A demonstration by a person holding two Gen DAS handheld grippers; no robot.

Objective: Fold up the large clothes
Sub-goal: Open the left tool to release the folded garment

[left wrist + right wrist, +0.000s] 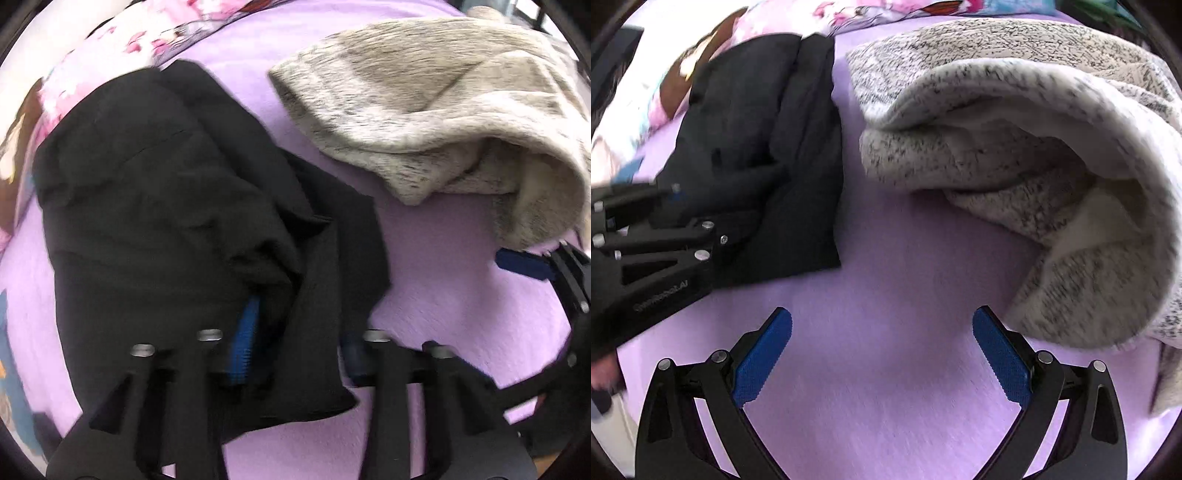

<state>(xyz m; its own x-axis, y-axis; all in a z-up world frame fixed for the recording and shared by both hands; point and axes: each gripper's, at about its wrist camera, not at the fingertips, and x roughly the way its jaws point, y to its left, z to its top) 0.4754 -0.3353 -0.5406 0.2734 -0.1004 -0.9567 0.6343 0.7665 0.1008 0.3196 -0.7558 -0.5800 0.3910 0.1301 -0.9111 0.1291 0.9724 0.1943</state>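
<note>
A black garment lies folded on the purple sheet, on the left of both views. My left gripper stands over its near edge with the jaws apart. A strip of the black cloth lies loose between the blue pads, which do not press on it. From the right wrist view the left gripper shows at the left, on the black garment. My right gripper is wide open over bare sheet, with nothing between its fingers. A grey speckled knit garment is heaped to its right.
A floral pink and white pillow or cover lies along the far edge of the bed. The grey knit heap fills the upper right. One blue pad of the right gripper shows at the right edge, just below the heap.
</note>
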